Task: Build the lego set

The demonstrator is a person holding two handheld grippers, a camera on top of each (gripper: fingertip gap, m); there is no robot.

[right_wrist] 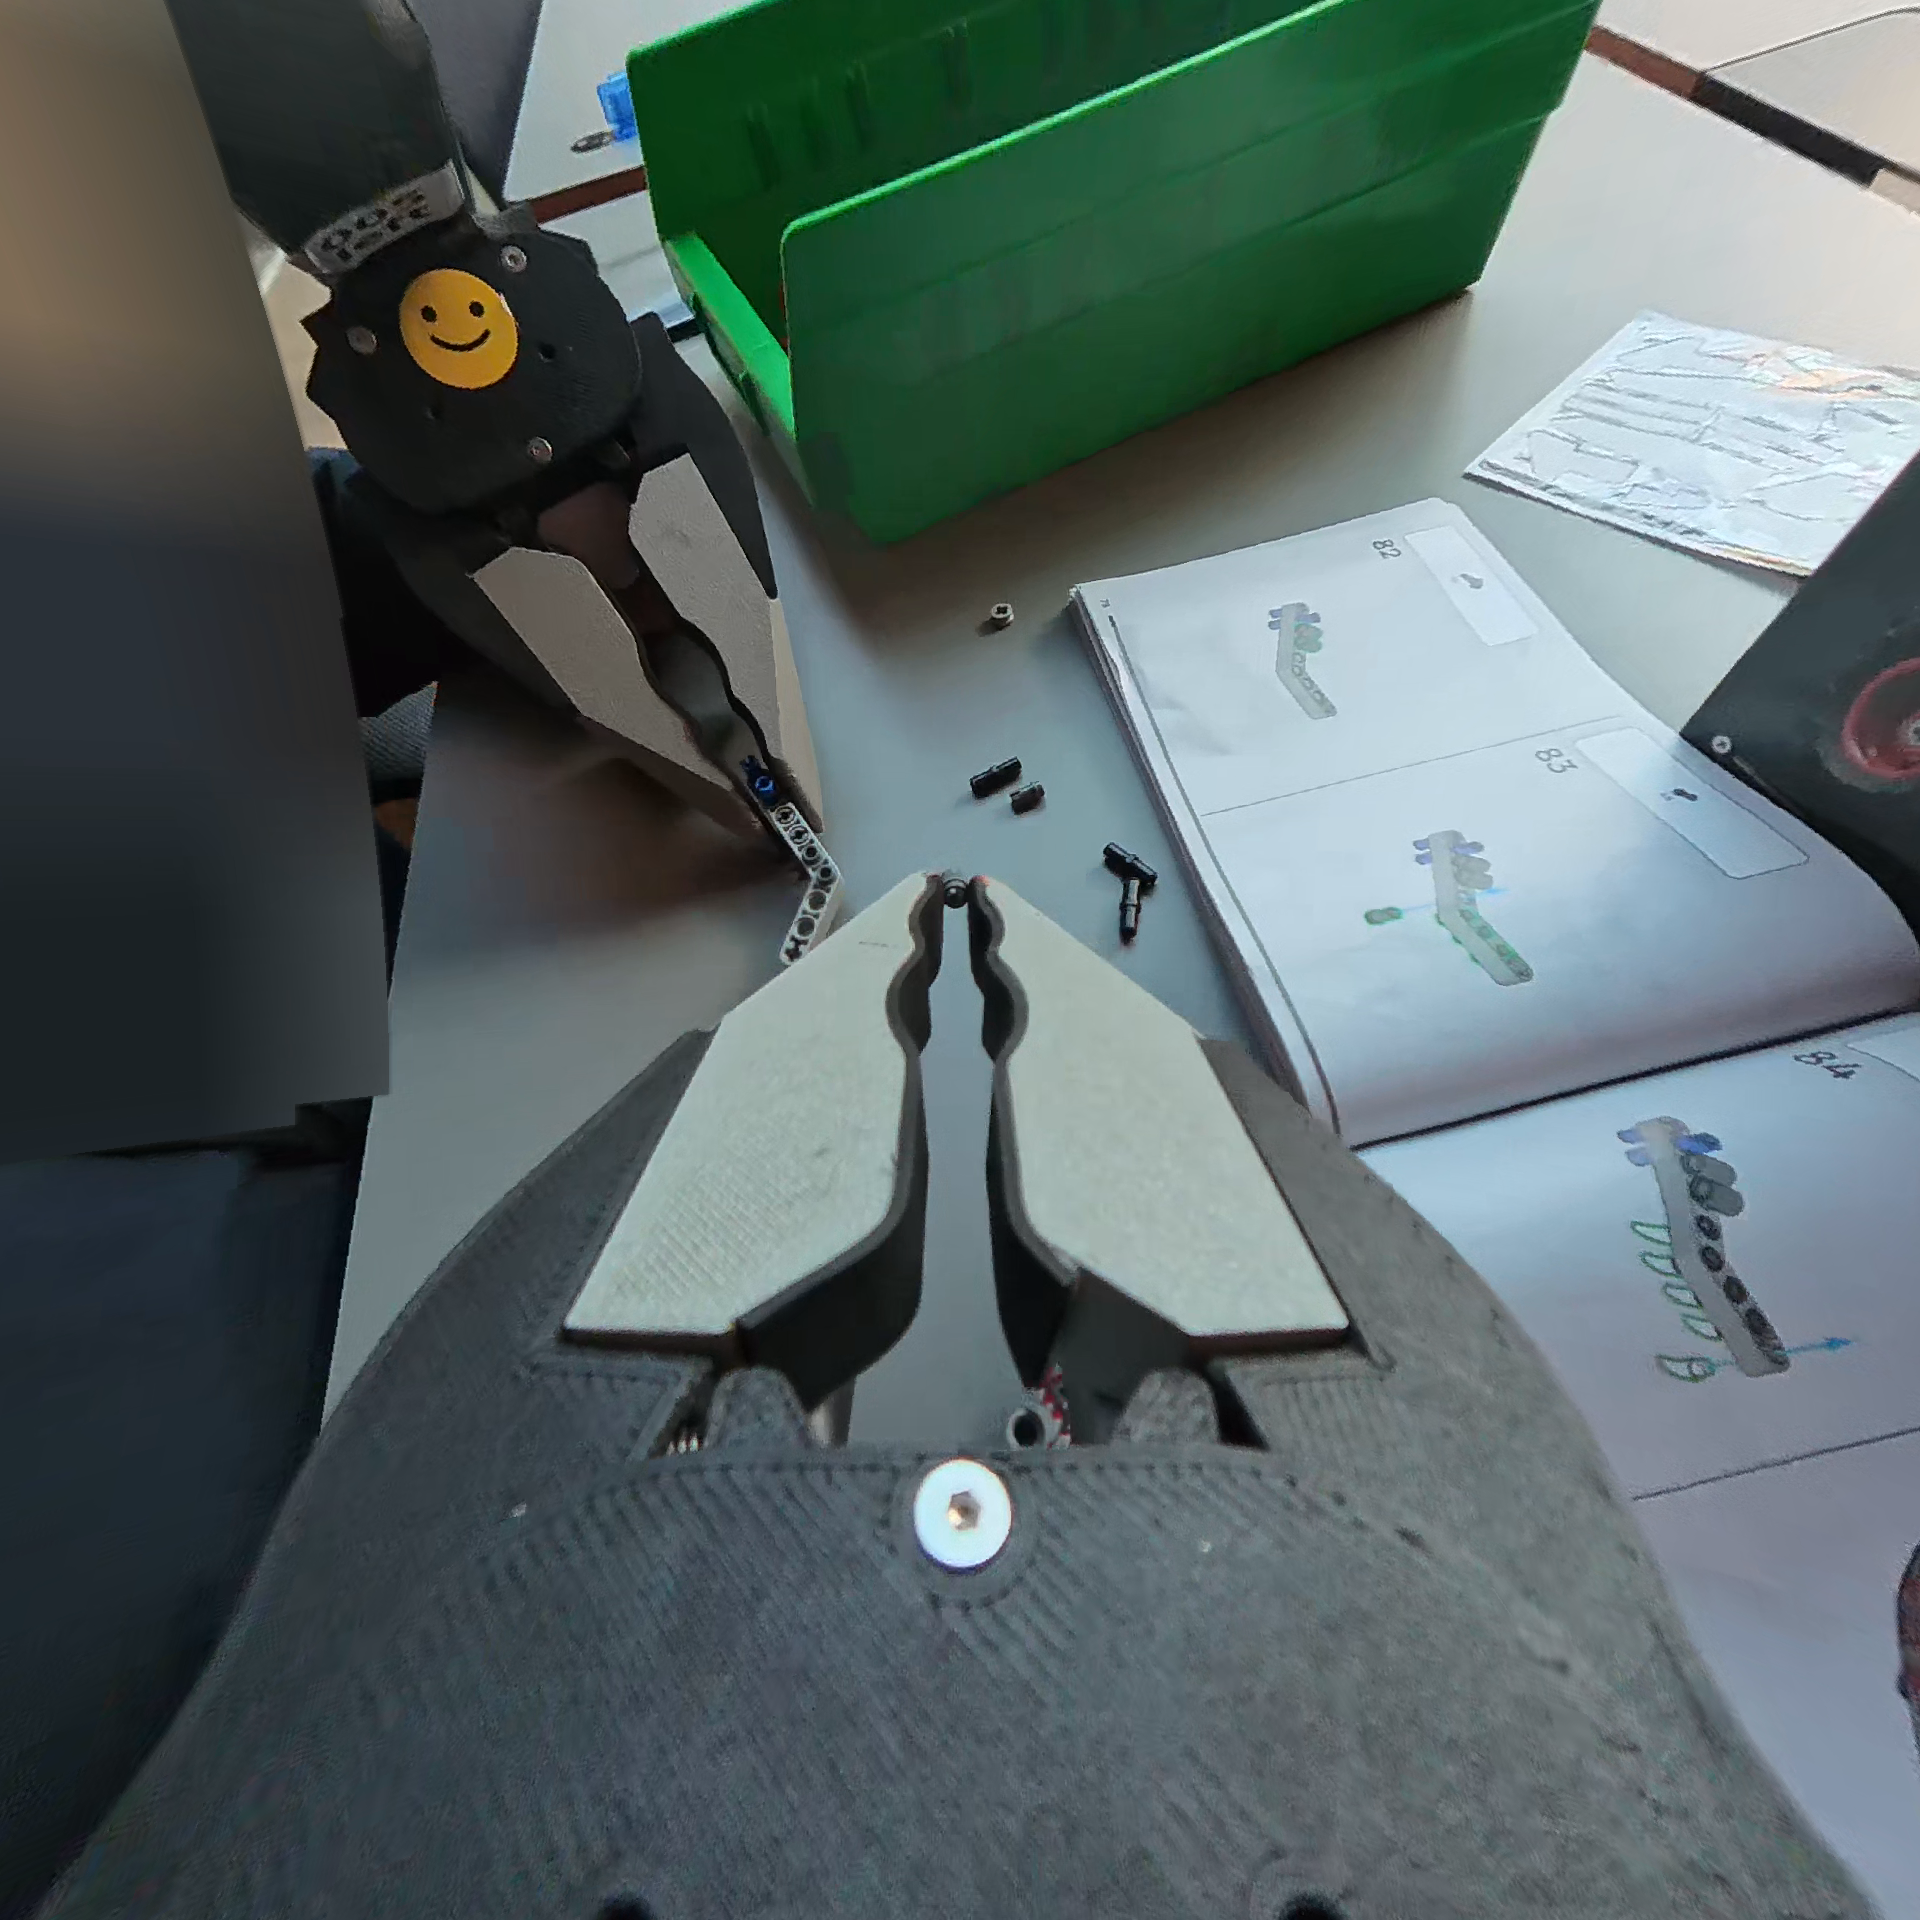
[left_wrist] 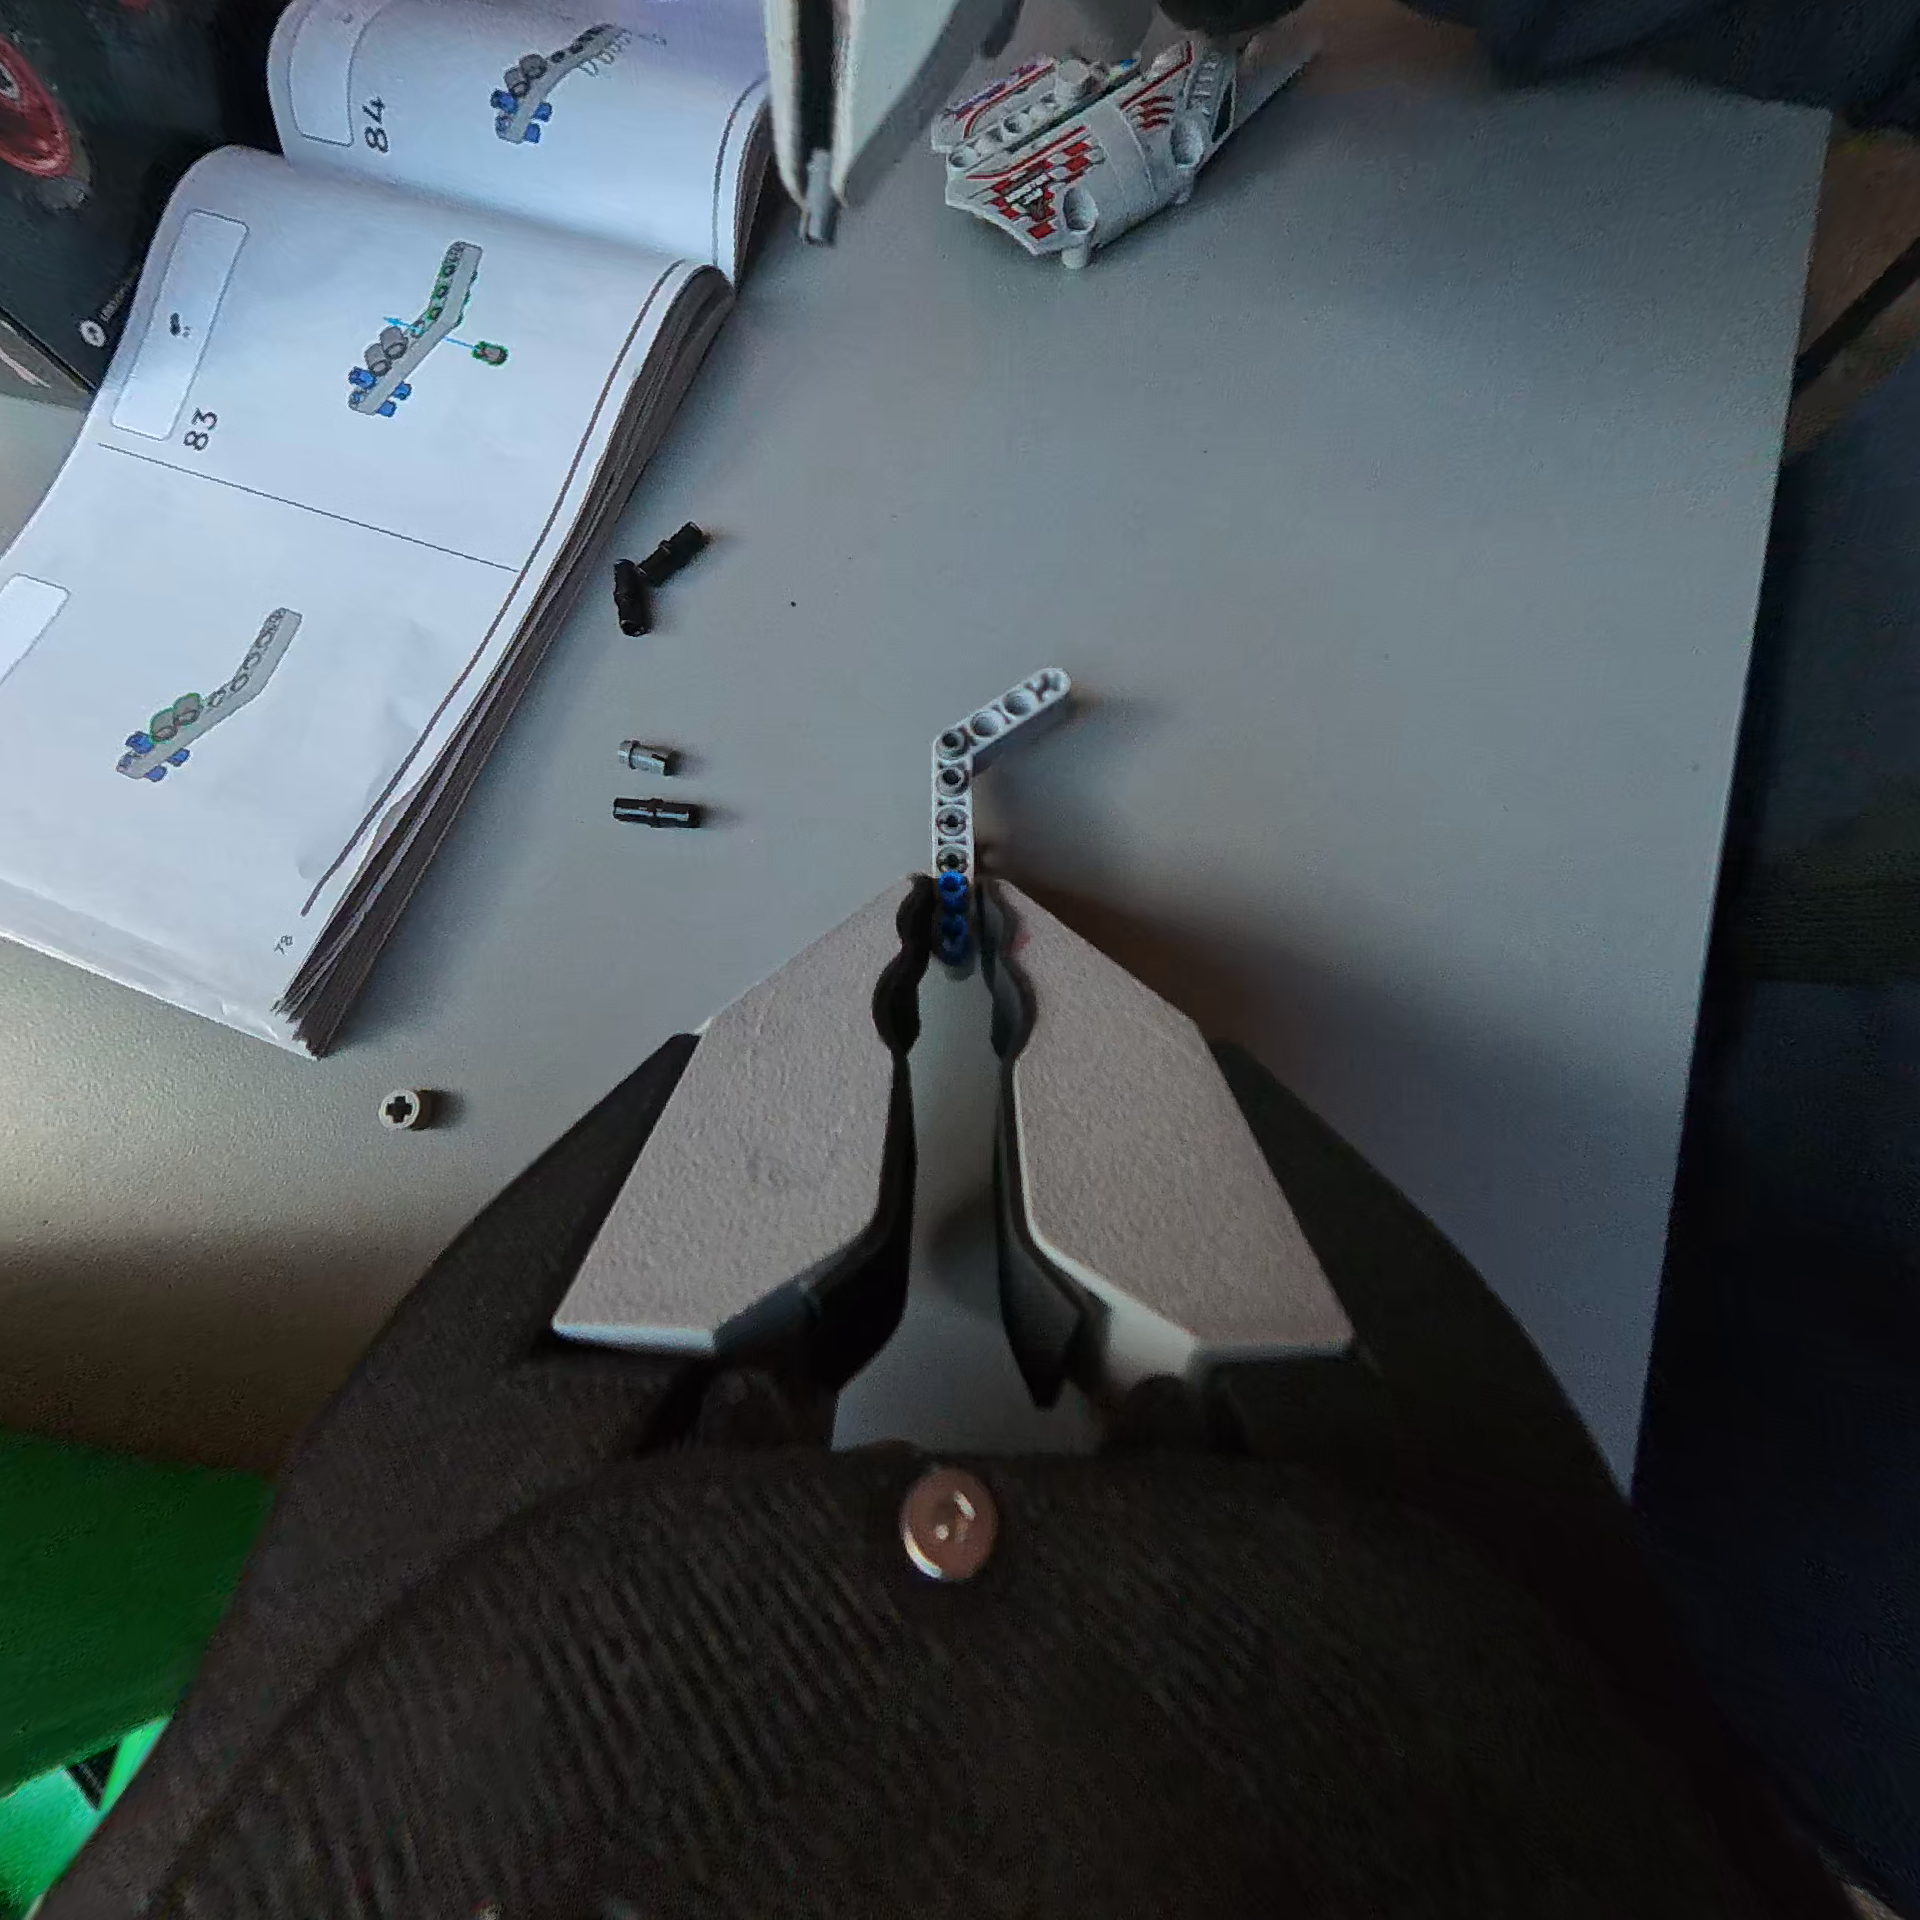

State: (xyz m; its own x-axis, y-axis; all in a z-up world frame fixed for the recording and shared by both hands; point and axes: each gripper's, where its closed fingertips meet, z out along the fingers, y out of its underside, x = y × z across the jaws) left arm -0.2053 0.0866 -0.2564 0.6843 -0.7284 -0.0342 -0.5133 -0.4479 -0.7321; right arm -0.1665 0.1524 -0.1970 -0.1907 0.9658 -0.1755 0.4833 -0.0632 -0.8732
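Note:
My left gripper (left_wrist: 951,920) is shut on the blue-pinned end of a bent grey beam (left_wrist: 971,769), whose free end rests on the grey table (left_wrist: 1351,623). It also shows in the right wrist view (right_wrist: 767,795) with the beam (right_wrist: 812,888). My right gripper (right_wrist: 956,894) is shut on a small dark pin (right_wrist: 954,886), held just right of the beam's free end. It also hangs at the top of the left wrist view (left_wrist: 819,213). Loose black pins (left_wrist: 649,577), a grey pin (left_wrist: 646,756), a black pin (left_wrist: 655,814) and a grey bush (left_wrist: 407,1108) lie left of the beam.
An open instruction booklet (left_wrist: 312,520) lies left of the pins, also seen in the right wrist view (right_wrist: 1455,831). A partly built grey and red model (left_wrist: 1081,145) sits at the far side. A green bin (right_wrist: 1091,260), a sticker sheet (right_wrist: 1714,436) and a dark box (right_wrist: 1829,727) stand nearby.

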